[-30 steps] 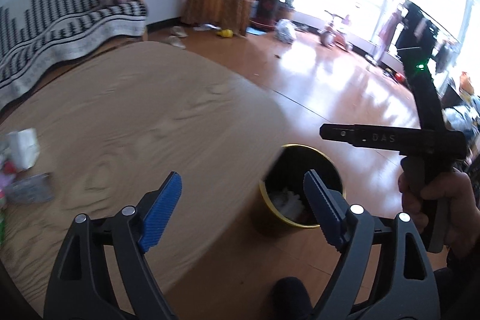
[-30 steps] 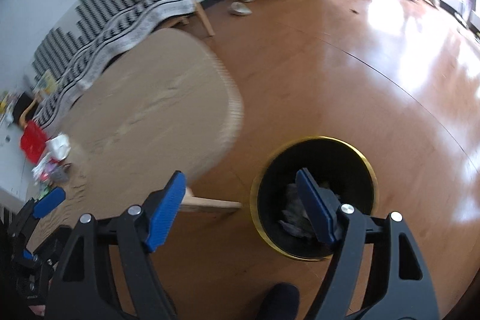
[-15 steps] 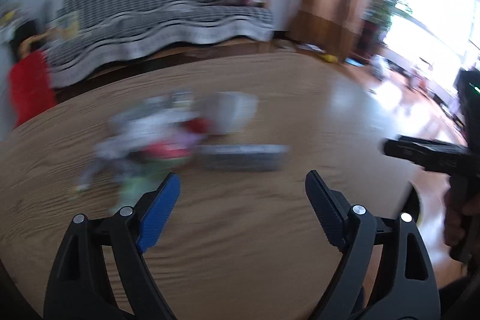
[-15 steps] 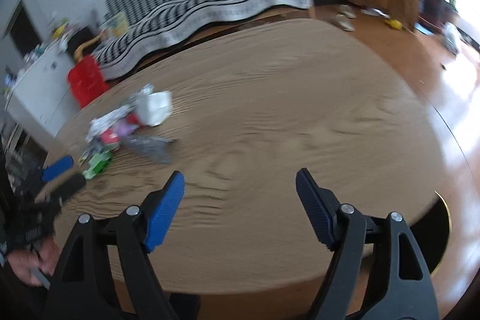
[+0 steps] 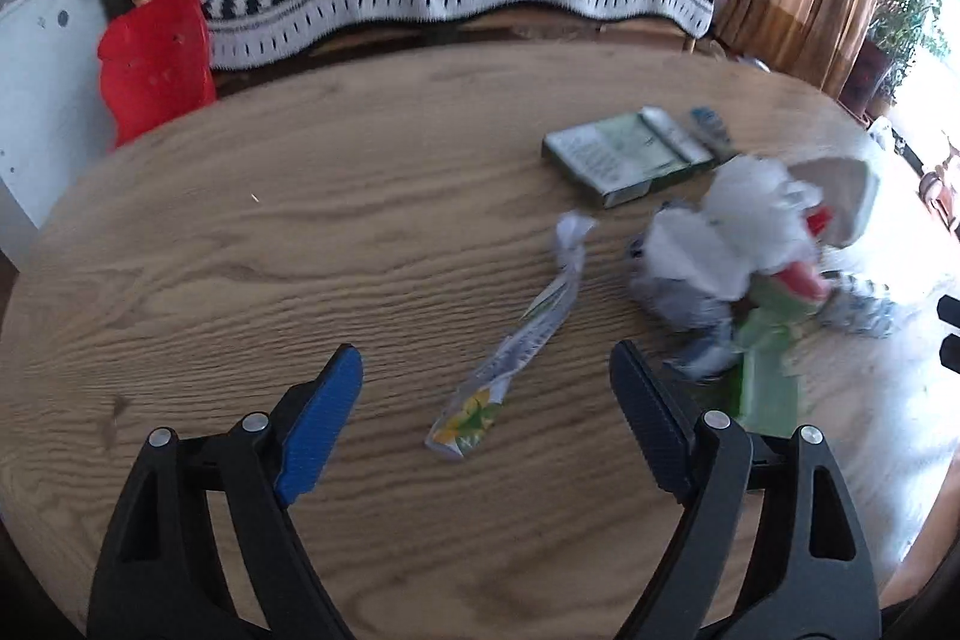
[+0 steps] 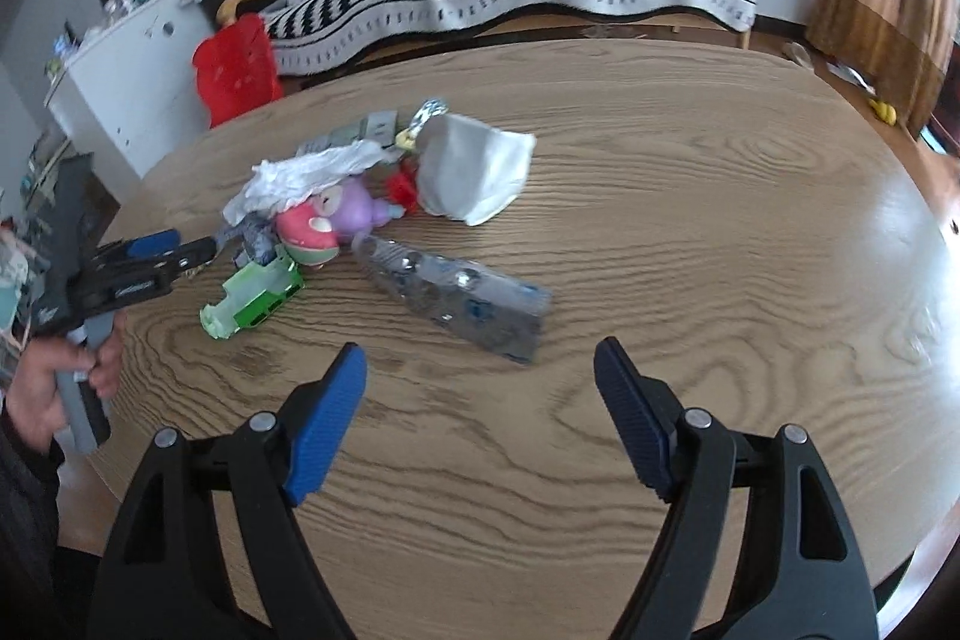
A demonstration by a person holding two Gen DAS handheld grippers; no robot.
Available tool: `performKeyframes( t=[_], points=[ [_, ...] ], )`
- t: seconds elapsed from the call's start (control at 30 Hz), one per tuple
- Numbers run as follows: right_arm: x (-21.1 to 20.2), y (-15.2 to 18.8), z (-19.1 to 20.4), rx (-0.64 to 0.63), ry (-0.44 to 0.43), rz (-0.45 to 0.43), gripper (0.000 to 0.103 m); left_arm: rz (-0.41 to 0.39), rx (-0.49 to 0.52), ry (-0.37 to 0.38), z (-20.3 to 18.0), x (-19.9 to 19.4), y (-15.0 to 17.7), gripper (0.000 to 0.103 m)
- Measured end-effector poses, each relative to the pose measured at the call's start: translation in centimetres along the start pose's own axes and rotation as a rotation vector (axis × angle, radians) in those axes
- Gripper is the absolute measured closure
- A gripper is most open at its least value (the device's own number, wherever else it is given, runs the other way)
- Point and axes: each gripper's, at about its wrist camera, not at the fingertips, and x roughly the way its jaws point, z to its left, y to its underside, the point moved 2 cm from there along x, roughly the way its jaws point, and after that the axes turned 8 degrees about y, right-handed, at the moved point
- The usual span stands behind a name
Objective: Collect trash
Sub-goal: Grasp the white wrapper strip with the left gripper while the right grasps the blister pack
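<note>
Oak-grained and oval, the wooden table carries a whole cluster of litter, so judging from this the collecting is far from finished; no bin shows in either view. Largest in the pile is a crumpled white paper bag, lying just beside a flat silvery foil packet that points toward the right gripper. Next come a white tissue wad, a torn green-and-white carton at the near edge of the heap, and a pink-and-purple plastic toy figure touching the carton; whether that toy counts as trash I cannot say. From the left wrist a flattened grey-green cardboard box lies behind the heap, and a long twisted white sachet wrapper sits apart, straight ahead of the left gripper. Both grippers hang over the wood with jaws spread wide and nothing between them. The wrapper looks the likeliest pick for the left, the foil packet for the right.
</note>
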Motion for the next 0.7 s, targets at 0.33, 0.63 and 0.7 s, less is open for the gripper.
performKeyframes(
  t=[0.33,0.63,0.7],
  points=[
    [3.6,-1.8,2.1,-0.136,0.037,-0.023,0.025,0.019,0.052,-0.015,-0.6,0.9,-1.1,0.094],
    [6.6,-2.9,4.1,-0.284,0.056,-0.034,0.017,-0.024,0.061,-0.024,-0.7,-2.1,-0.3,0.095],
    [7.3,-2.9,4.6,-0.304,0.066,-0.021,0.021,-0.028,0.066,-0.018,-1.0,-2.6,-0.2,0.095]
  ],
)
